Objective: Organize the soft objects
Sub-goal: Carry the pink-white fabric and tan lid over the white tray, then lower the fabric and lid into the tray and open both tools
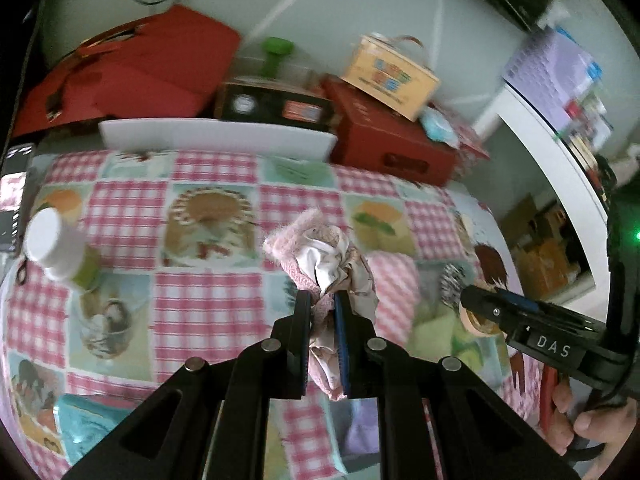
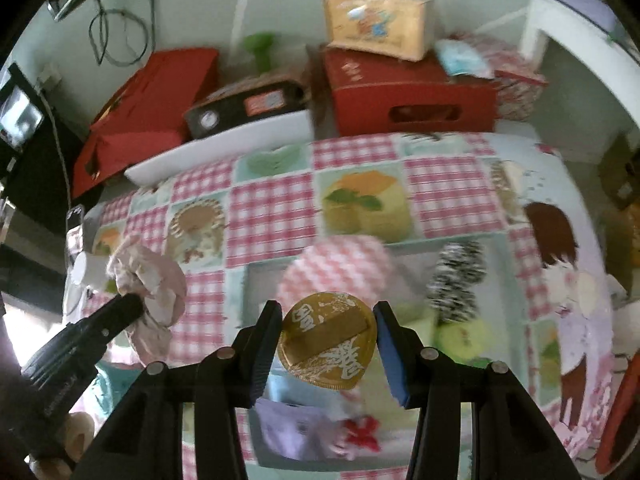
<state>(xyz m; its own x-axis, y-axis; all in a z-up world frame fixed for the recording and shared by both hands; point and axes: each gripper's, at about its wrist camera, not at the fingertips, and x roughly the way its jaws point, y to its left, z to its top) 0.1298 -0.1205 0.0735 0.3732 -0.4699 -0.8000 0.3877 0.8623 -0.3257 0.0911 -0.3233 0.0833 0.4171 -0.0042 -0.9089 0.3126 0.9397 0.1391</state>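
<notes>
My left gripper (image 1: 323, 300) is shut on a pink and white soft cloth bundle (image 1: 320, 256), held above the checked tablecloth; it also shows at the left of the right wrist view (image 2: 148, 280). My right gripper (image 2: 326, 316) is shut on a round gold soft cushion (image 2: 328, 344) with white characters, held over a clear box (image 2: 400, 256) on the table. In that box lie a pink-white chevron item (image 2: 340, 264), a black-white speckled item (image 2: 456, 280), a green item (image 2: 460, 336), a lilac cloth (image 2: 288, 424) and a red bow (image 2: 360, 436). The right gripper shows in the left wrist view (image 1: 472, 300).
A white oblong dish (image 1: 216, 136) stands at the table's far edge. Behind it are red boxes (image 1: 388, 136), a black box (image 1: 272, 104), a yellow carton (image 1: 388, 76) and a green dumbbell (image 1: 276, 52). A white-capped green bottle (image 1: 60, 252) lies at left. A teal packet (image 1: 88, 420) lies near left.
</notes>
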